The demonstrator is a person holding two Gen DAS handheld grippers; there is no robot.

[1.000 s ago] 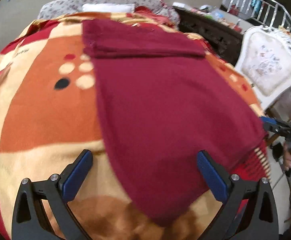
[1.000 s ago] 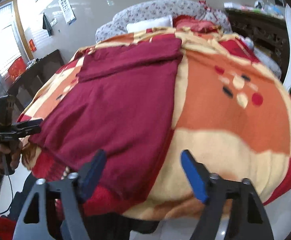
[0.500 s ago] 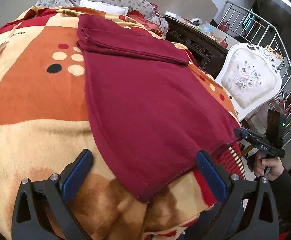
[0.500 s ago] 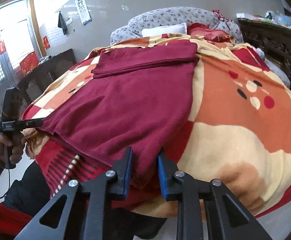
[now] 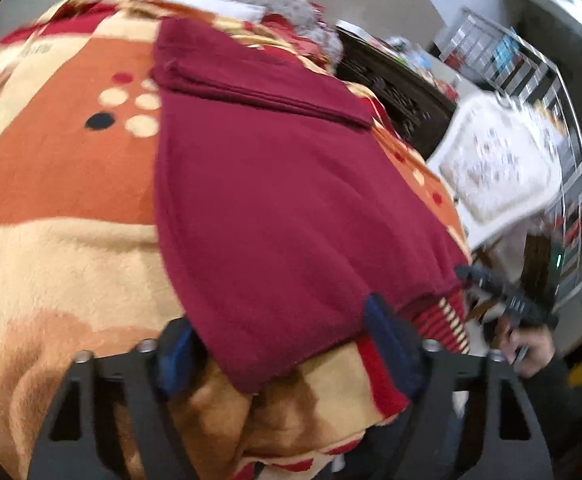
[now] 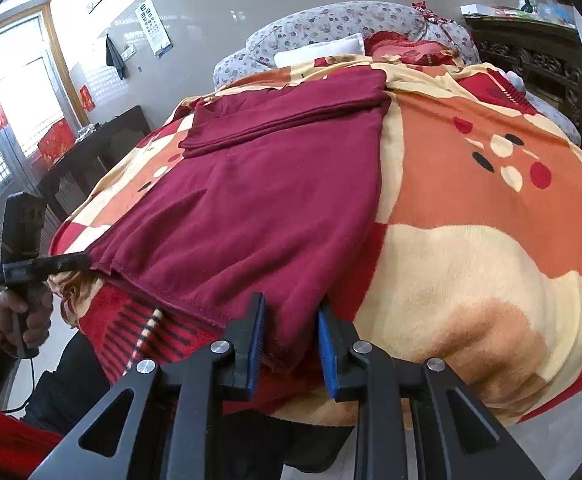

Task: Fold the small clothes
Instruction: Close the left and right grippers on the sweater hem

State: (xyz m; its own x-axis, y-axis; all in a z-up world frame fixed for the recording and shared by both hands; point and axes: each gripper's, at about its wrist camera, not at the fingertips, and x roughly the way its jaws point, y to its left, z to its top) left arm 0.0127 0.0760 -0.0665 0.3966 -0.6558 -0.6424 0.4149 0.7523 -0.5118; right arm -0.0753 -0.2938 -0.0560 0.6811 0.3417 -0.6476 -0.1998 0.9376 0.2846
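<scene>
Your maroon garment [image 6: 251,208] lies flat on the patterned blanket [image 6: 471,208], its near hem hanging at the fingertips so both corners can lift together. Your right gripper [image 6: 291,344] pinches one hem corner. Your left gripper [image 5: 279,352], angled downward, is closing, the other corner between its fingers.

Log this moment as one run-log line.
left hand-held gripper: closing around garment corner | right hand-held gripper: shut on garment hem | garment flat on blanket

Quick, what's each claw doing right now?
Left claw: closing around the maroon garment's near corner, not yet pinching.
Right claw: shut on the garment's other near corner.
</scene>
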